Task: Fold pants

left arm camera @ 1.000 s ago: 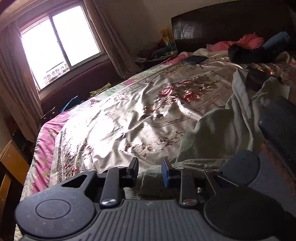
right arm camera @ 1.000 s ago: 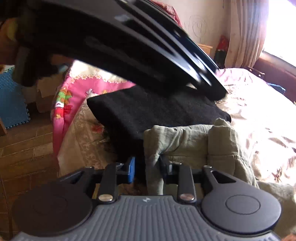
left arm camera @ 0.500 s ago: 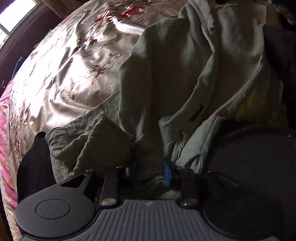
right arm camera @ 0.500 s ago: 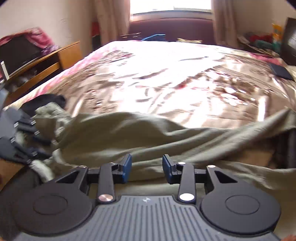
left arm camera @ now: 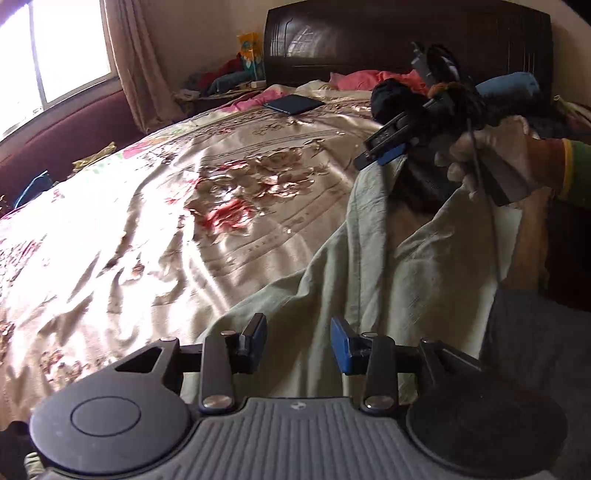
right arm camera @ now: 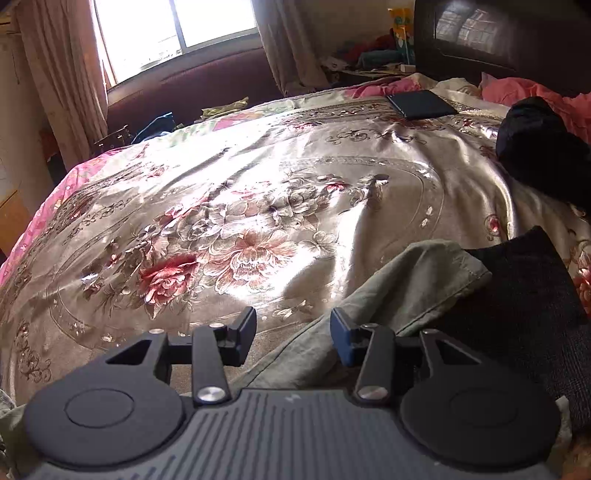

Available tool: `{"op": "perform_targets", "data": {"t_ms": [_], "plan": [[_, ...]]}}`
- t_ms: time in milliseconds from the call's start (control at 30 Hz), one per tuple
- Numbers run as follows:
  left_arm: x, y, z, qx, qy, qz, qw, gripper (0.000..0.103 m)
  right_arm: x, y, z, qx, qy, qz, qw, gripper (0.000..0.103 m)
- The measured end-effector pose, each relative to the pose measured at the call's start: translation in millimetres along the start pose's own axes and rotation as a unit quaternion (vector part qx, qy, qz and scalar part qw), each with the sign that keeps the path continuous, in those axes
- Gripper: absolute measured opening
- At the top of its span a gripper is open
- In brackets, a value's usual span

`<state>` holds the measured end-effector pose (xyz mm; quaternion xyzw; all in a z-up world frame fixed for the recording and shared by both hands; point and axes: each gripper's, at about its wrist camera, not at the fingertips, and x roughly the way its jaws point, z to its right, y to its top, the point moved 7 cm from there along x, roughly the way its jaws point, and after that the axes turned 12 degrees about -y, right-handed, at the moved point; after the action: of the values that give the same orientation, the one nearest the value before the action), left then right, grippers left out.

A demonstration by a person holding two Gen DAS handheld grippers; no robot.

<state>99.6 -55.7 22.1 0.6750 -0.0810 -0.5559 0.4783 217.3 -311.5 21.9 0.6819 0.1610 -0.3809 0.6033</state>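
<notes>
Olive-green pants [left arm camera: 369, 258] lie spread along the near edge of the bed, over the flowered satin bedspread [left arm camera: 221, 184]. My left gripper [left arm camera: 299, 339] hovers just over the cloth. Its jaws are opening, the pads press on nothing, and the fabric shows below the gap. Farther up the pants, a gloved hand [left arm camera: 491, 155] holds my right gripper [left arm camera: 369, 157] at a raised cloth edge. In the right wrist view the right gripper [right arm camera: 293, 332] is opening too, with a pants corner [right arm camera: 406, 288] under its right finger and nothing pinched.
A folded black cloth [right arm camera: 524, 302] lies beside the pants at the right. Another black garment [right arm camera: 535, 158], pink clothes [left arm camera: 369, 79] and a dark flat device [right arm camera: 421, 105] lie near the dark headboard [left arm camera: 369, 40]. A window [right arm camera: 177, 33] and curtains stand beyond the bed.
The left gripper let go of the bunched pants it pinched and lifted its view toward the headboard. The right gripper swung across the bed and widened its jaws.
</notes>
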Motion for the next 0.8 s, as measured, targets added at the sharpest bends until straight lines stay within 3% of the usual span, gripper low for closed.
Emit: {"op": "perform_targets", "data": {"t_ms": [100, 267, 467, 500, 533, 567, 667, 800], "plan": [[44, 5, 11, -0.018, -0.025, 0.007, 0.9995, 0.052, 36, 2, 1, 0.002, -0.025, -0.069, 0.997, 0.045], [82, 0, 28, -0.012, -0.014, -0.002, 0.9998, 0.052, 81, -11, 18, 0.056, -0.038, -0.164, 0.984, 0.043], [101, -15, 36, -0.028, -0.029, -0.014, 0.9991, 0.050, 88, -11, 21, 0.083, -0.048, -0.159, 0.983, 0.041], [99, -15, 37, -0.032, -0.032, -0.012, 0.9989, 0.045, 88, -11, 23, 0.087, -0.044, -0.158, 0.983, 0.026], [99, -14, 37, -0.038, -0.037, -0.012, 0.9985, 0.040, 88, -9, 27, 0.098, -0.038, -0.160, 0.981, 0.005], [99, -14, 36, -0.043, -0.038, -0.012, 0.9983, 0.032, 88, -7, 31, 0.113, -0.028, -0.164, 0.980, 0.001], [96, -10, 32, -0.038, -0.031, -0.012, 0.9987, 0.024, 78, -7, 42, 0.135, -0.009, -0.154, 0.979, 0.001], [80, -1, 36, -0.025, -0.029, 0.001, 0.9993, 0.022, 30, 3, 63, 0.166, 0.029, -0.099, 0.981, 0.001]]}}
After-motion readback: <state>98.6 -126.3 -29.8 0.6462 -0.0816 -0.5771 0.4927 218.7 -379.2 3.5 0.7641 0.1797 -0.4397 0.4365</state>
